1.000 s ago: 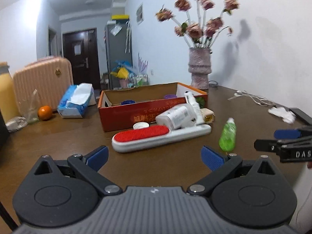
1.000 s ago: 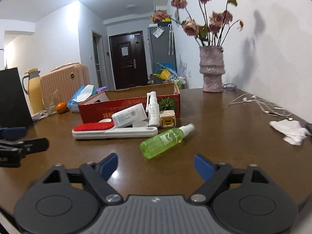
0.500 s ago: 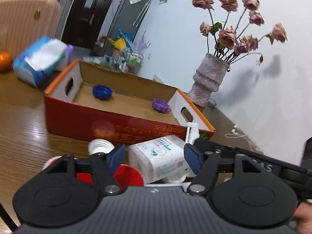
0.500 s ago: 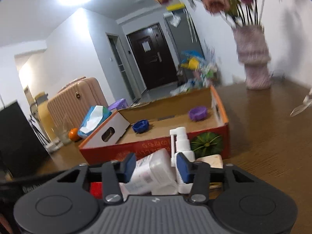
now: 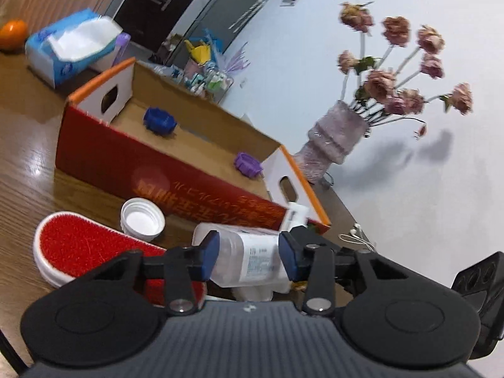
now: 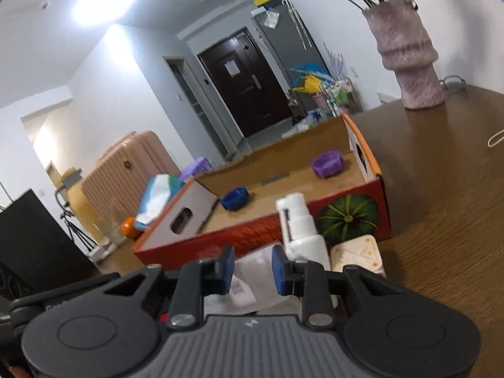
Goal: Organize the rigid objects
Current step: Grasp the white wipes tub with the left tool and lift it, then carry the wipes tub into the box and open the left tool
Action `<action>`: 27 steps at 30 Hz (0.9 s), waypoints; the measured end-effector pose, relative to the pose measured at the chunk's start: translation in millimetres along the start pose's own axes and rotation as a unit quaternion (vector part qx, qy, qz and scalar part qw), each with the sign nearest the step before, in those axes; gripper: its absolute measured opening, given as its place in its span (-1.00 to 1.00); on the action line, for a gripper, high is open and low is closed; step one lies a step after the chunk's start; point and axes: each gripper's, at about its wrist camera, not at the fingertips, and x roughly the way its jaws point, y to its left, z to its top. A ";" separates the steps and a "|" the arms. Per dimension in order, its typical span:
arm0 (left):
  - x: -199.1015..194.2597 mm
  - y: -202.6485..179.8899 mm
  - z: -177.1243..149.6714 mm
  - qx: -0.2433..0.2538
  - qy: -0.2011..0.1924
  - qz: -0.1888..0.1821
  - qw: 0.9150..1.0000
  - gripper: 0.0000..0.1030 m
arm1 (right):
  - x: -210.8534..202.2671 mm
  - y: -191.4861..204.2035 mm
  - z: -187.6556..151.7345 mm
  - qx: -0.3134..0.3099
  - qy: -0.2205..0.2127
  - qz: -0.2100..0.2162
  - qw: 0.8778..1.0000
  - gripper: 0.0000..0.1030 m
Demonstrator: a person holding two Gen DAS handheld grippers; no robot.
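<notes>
A white labelled bottle (image 5: 252,252) lies on its side across the red lint brush (image 5: 78,245), in front of the red cardboard box (image 5: 157,173). My left gripper (image 5: 249,260) is shut on the bottle, both blue pads pressing its sides. In the right wrist view my right gripper (image 6: 252,270) is closing its jaws on the same white bottle (image 6: 249,293), which fills the gap between the pads. A white spray bottle (image 6: 299,230) stands just right of that gripper. Inside the box (image 6: 252,236) lie a blue cap (image 6: 234,198) and a purple cap (image 6: 327,163).
A white jar lid (image 5: 142,219) rests beside the brush, and a cream square piece (image 6: 357,255) sits by the spray bottle. Behind the box stand a vase of flowers (image 5: 334,145), a tissue box (image 5: 72,47) and an orange (image 5: 12,33). Earphones (image 5: 356,236) lie at the right.
Both grippers came in from wide apart toward the items before the box. Their jaws narrowed from wide open onto the white bottle. The left view has rolled.
</notes>
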 end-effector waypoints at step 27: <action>-157.4 34.2 -89.8 -0.003 0.054 0.003 0.999 -0.09 | -119.1 82.7 -128.6 -0.023 0.080 0.004 0.997 -0.47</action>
